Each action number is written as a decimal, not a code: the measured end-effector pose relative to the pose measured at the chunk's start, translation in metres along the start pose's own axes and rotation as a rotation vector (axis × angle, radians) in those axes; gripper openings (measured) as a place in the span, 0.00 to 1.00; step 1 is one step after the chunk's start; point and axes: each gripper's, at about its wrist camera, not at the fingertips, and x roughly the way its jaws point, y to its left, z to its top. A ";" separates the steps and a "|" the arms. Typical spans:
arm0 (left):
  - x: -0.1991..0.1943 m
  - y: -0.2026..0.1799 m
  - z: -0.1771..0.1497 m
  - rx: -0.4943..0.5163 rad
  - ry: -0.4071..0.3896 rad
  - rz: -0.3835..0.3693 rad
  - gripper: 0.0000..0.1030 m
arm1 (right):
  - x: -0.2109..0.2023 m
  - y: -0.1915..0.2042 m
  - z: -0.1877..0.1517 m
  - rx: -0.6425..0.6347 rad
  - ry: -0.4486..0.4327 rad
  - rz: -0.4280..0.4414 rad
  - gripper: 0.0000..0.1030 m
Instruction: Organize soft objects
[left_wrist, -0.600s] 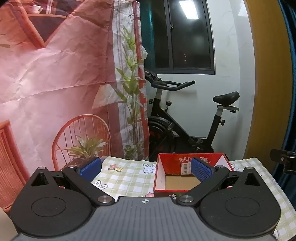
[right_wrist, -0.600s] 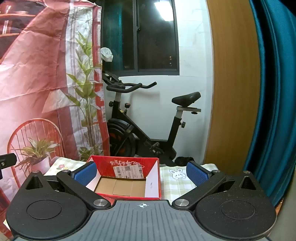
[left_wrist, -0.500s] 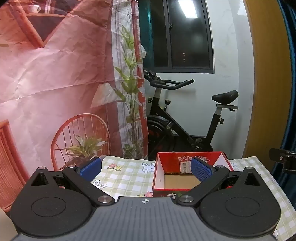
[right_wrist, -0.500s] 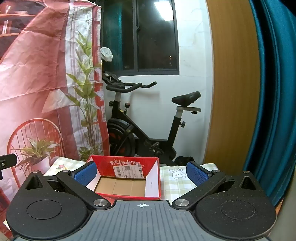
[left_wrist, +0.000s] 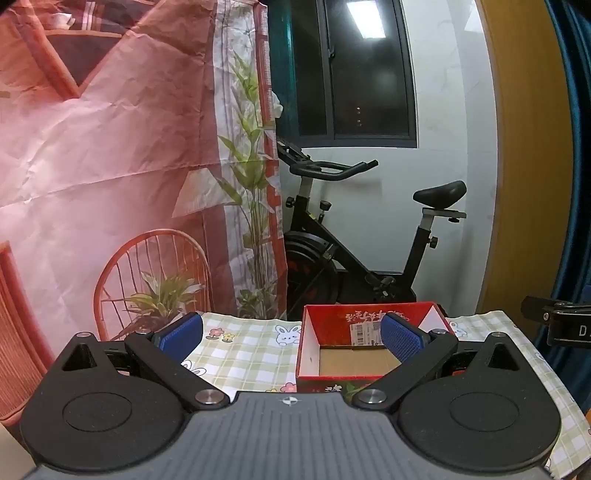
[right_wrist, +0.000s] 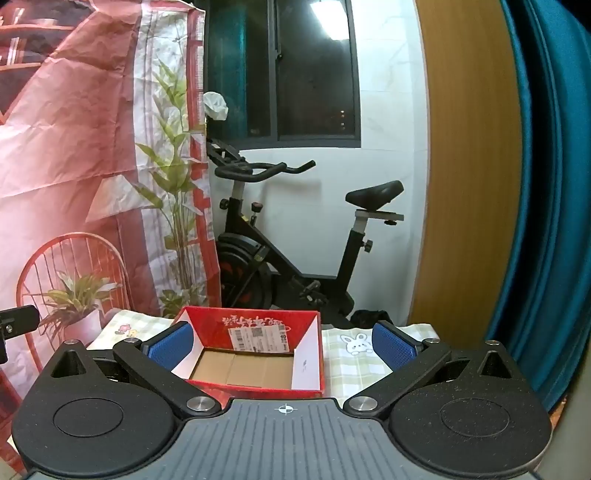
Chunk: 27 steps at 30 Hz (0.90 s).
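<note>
Left tongs (left_wrist: 290, 334): jaws are standing fully apart, nothing between the pads, hovering above the desk (left_wrist: 243, 354) and pointing slightly downward. Right tongs (right_wrist: 282, 341): likewise spread wide and carrying nothing, tilting down at a similar angle.

Box (left_wrist: 354, 350): red, open-topped, sitting on the checked cloth. It is lying ahead and to the right of the left tongs, whose right pad is overlapping its inner wall in that view. From the right tongs the box (right_wrist: 255, 354) is lying straight ahead, slightly left of centre, between the two pads in the picture. Its long axis is running across both views. Its cardboard floor is showing bare; nothing is lying inside.

Soft objects: none are showing in either view. Their whereabouts cannot be told.

Judgement: the right tongs are facing the box more squarely, so that hand looks better placed for a drop. Any pick-up is waiting on finding the soft items first.

Beyond the desk: an exercise bike (right_wrist: 295, 240) is standing against the wall.
</note>
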 end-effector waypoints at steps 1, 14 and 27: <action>0.000 0.000 0.000 0.001 0.002 0.000 1.00 | 0.000 0.000 -0.001 0.000 0.000 0.000 1.00; 0.002 0.002 0.002 -0.008 0.011 0.005 1.00 | 0.001 -0.001 0.000 -0.003 0.004 0.000 1.00; 0.003 -0.001 0.001 -0.014 0.014 0.012 1.00 | 0.001 -0.001 0.001 -0.004 0.006 0.002 1.00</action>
